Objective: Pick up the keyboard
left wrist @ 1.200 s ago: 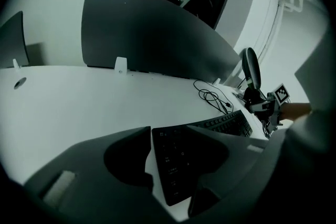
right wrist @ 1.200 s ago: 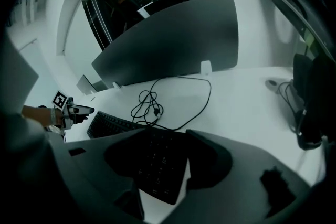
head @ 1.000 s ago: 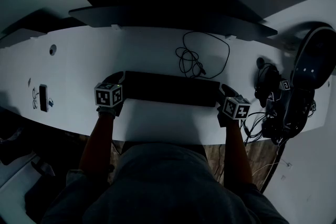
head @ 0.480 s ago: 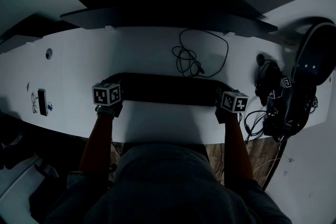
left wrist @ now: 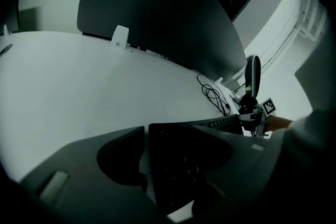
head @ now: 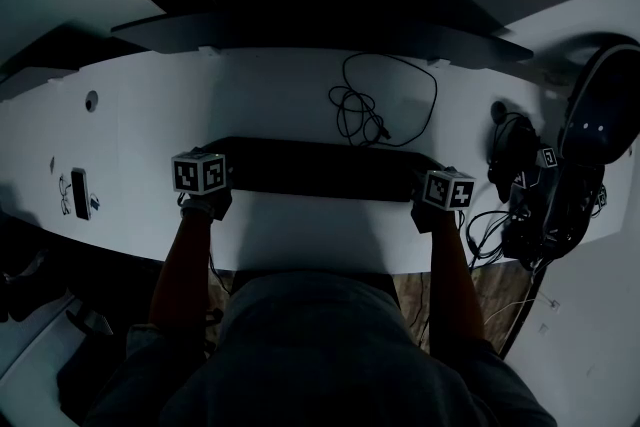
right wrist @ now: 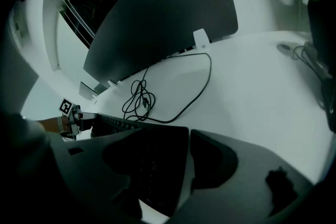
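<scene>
On a white desk (head: 150,115) in dim light, a small dark device (head: 80,192) is seen lying near the left end. Further right, the left gripper (left wrist: 169,132) is held at the left end of the black keyboard (head: 325,170). Its jaws have just been opening and are spread wide, with the keyboard's end between them and a sliver of desk showing beside one jaw. The keyboard is laid flat across the near middle of the desk, with a coiled black cable (head: 372,110) spread just behind it. At the keyboard's right end the right gripper (right wrist: 167,139) is set likewise, its jaws just opened wide around that end and not pressed on it. Dark gear and tangled wires (head: 540,205) are piled at far right.
</scene>
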The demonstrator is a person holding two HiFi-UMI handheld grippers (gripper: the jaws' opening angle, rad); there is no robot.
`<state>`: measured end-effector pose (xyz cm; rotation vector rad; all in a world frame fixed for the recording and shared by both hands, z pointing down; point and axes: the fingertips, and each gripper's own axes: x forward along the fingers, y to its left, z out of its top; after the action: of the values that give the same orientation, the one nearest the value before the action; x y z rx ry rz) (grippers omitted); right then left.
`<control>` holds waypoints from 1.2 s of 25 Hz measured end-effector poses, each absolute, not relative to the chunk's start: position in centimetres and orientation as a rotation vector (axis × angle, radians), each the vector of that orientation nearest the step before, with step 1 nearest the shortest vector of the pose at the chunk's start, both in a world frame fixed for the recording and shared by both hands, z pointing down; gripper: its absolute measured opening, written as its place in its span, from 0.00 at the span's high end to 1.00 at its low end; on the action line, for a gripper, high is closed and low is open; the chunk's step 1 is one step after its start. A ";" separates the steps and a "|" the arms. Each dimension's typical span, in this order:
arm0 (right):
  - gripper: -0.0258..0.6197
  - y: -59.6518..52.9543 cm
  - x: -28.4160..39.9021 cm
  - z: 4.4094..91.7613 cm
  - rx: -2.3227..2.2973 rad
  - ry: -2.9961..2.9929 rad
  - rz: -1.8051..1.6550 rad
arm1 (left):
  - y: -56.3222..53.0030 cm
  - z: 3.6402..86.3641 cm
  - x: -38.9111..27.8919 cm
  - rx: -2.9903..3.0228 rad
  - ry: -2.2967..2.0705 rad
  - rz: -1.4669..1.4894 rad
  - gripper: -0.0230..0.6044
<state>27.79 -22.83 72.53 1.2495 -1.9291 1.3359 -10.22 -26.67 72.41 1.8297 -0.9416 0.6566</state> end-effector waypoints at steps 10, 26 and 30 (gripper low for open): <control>0.57 -23.0 27.5 72.8 1.219 -1.880 1.372 | -26.6 72.5 -9.9 1.777 -0.895 0.690 0.58; 0.57 -22.7 27.4 72.6 1.239 -1.791 1.431 | -26.6 72.1 -9.6 1.787 -0.958 0.666 0.60; 0.57 -22.6 27.1 71.6 1.258 -1.844 1.393 | -26.4 71.1 -9.7 1.813 -0.981 0.658 0.60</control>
<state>27.12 -22.58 71.58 1.2578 -1.8435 1.3933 -9.75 -26.38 71.12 1.8133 -0.9812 0.6576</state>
